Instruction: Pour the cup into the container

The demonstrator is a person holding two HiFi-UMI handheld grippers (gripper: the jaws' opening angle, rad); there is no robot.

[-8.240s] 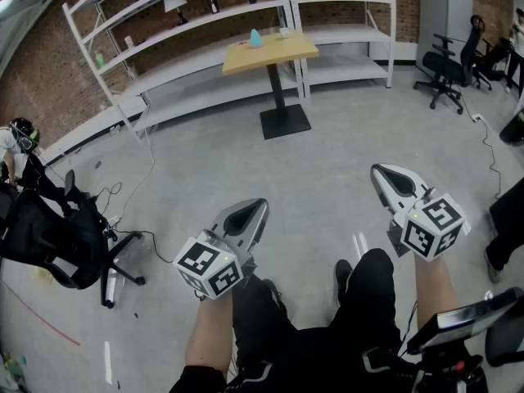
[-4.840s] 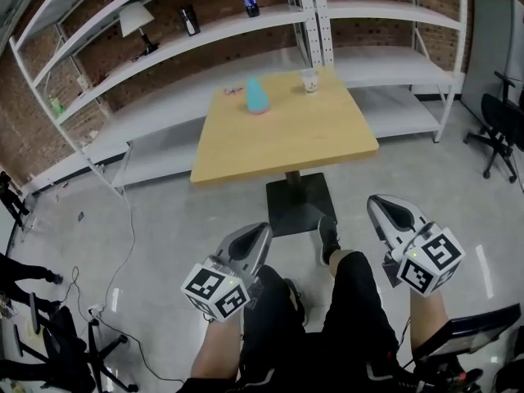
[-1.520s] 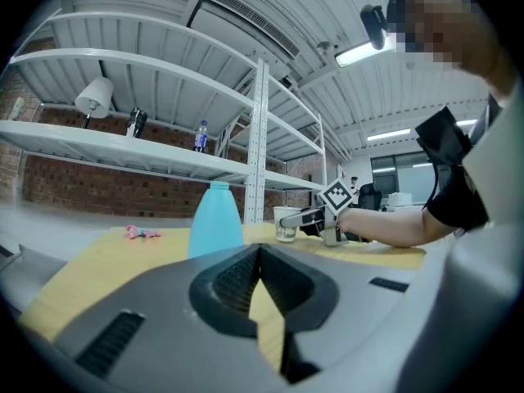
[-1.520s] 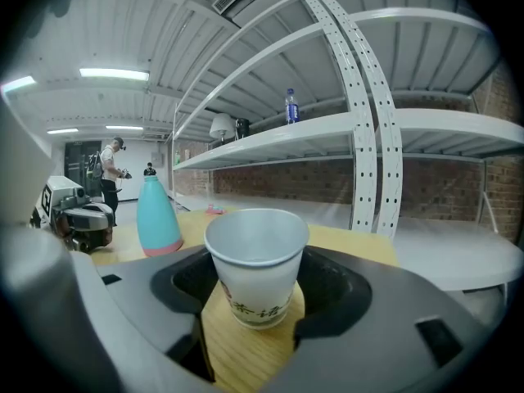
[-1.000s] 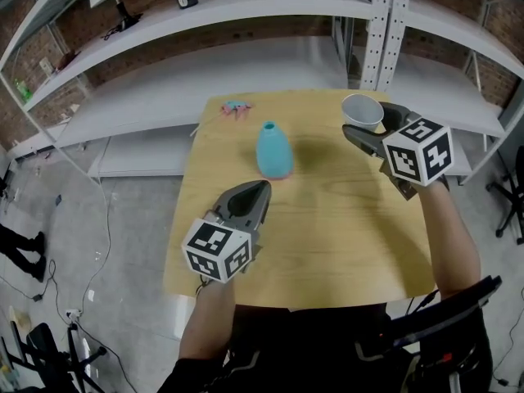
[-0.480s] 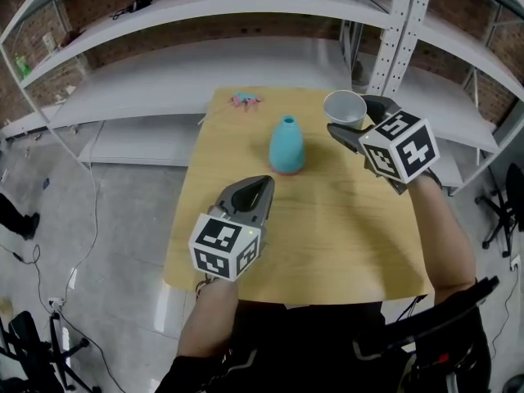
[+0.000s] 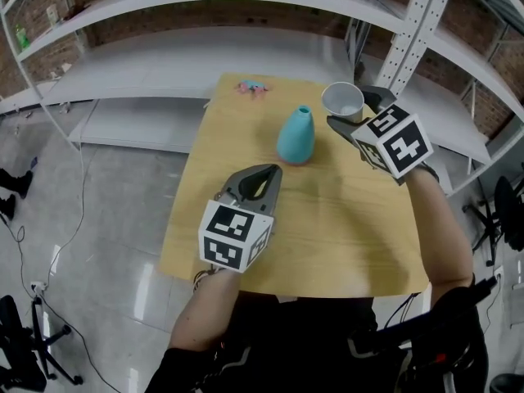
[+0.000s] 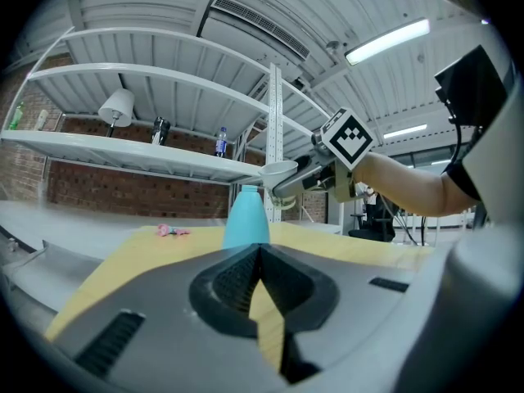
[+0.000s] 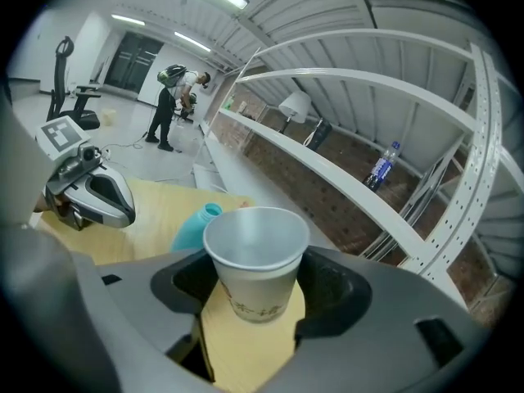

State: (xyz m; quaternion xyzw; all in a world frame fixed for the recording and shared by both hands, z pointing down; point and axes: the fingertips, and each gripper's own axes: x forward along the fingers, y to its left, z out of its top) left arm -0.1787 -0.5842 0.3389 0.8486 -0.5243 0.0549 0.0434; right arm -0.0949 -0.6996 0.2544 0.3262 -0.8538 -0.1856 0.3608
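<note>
A white paper cup [image 7: 342, 101] is held upright in my right gripper [image 7: 350, 109], whose jaws press its sides. It hangs above the far right part of the wooden table [image 7: 352, 219]. In the right gripper view the cup [image 9: 255, 260] looks empty as far as its inside shows. The container is a teal narrow-necked vase [image 7: 295, 135], standing upright just left of the cup. My left gripper [image 7: 260, 182] hovers shut and empty over the table's near left, pointing at the vase [image 8: 246, 217].
A small pink object [image 7: 252, 88] lies at the table's far edge. White metal shelving [image 7: 164, 47] runs behind the table, with an upright post [image 7: 413, 31] close to the right gripper. Grey floor surrounds the table.
The right gripper has carried the cup leftward, closer to the vase. The left gripper has stayed over the near left of the table, still shut.
</note>
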